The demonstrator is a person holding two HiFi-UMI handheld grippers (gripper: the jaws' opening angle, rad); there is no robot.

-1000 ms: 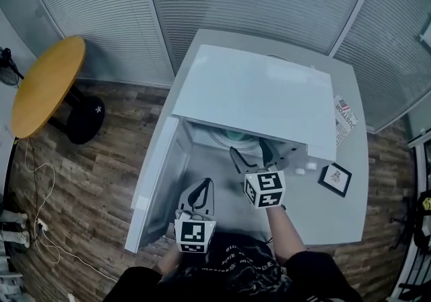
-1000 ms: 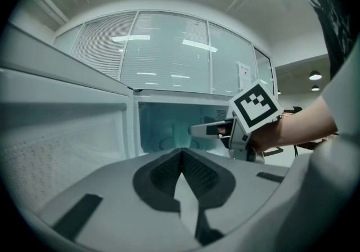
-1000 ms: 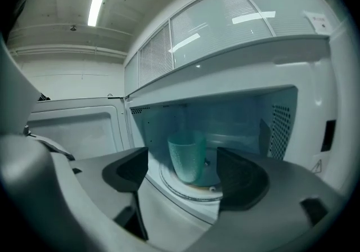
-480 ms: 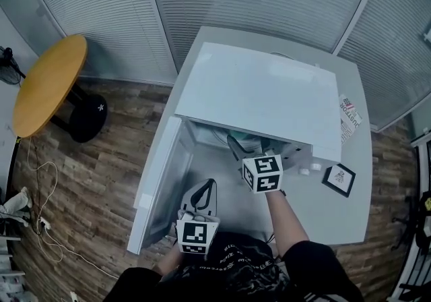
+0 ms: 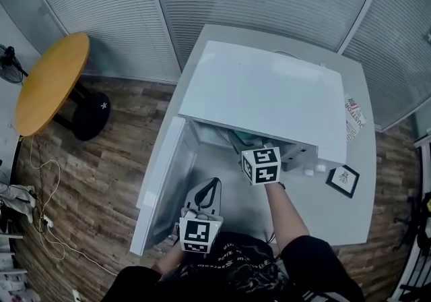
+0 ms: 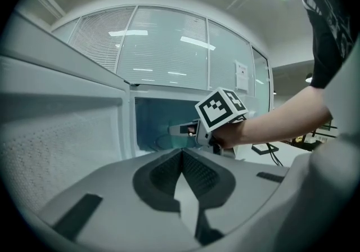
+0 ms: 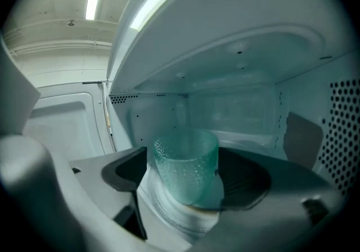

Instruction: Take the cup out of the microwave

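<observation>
A green dimpled glass cup stands on the turntable inside the white microwave. My right gripper is open, its two dark fingers either side of the cup, close to its walls. In the head view only its marker cube shows at the cavity's mouth, and the fingers are hidden under the microwave's top. My left gripper is shut and empty, held low in front of the open door. In the left gripper view its jaws meet, and the right gripper's cube reaches into the cavity.
The microwave sits on a grey table. A black framed card and a printed leaflet lie to its right. The door swings out to the left. A round wooden table stands on the floor at far left.
My right gripper has moved forward into the microwave cavity, and its fingers have passed out of the head view. The left gripper has stayed put.
</observation>
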